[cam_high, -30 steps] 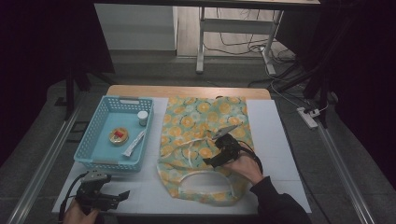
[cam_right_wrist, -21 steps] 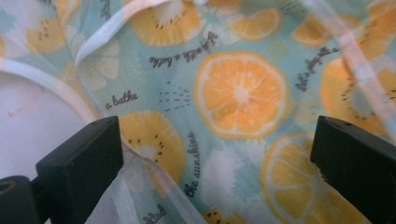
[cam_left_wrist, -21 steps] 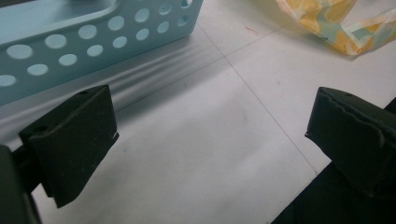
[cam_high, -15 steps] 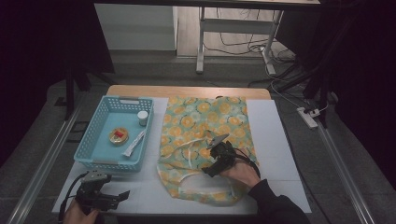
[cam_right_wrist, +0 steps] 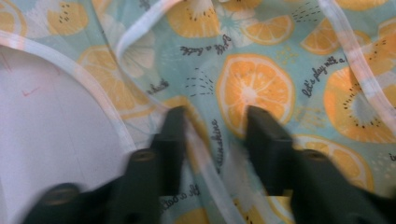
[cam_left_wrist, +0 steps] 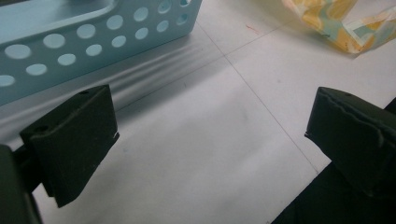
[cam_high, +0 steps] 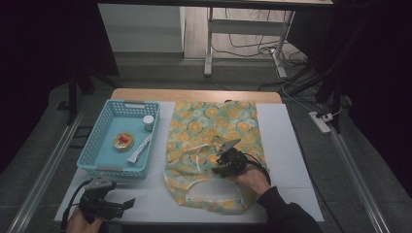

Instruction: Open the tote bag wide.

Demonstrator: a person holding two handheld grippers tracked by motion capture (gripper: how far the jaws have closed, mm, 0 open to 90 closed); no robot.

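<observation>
A cloth item printed with orange slices on pale teal (cam_high: 214,121) lies flat on the white mat, its white-trimmed opening toward the near edge. My right gripper (cam_high: 221,165) is low over its lower middle. In the right gripper view the cloth (cam_right_wrist: 254,88) lies just under my right gripper (cam_right_wrist: 212,112), whose jaws stand a little apart on either side of a white trim strip (cam_right_wrist: 205,154). My left gripper (cam_high: 127,203) rests at the near left corner of the mat. It is wide open (cam_left_wrist: 210,116) over bare mat, with a corner of the cloth (cam_left_wrist: 341,23) beyond it.
A light blue perforated basket (cam_high: 97,145) (cam_left_wrist: 93,32) stands left of the cloth. It holds a small white bottle (cam_high: 148,121), a round tin with a red centre (cam_high: 122,141) and a white tube (cam_high: 139,149). A metal stand and cables are on the floor beyond the table.
My right gripper has moved a little toward the near edge and down onto the cloth. The left gripper has stayed put.
</observation>
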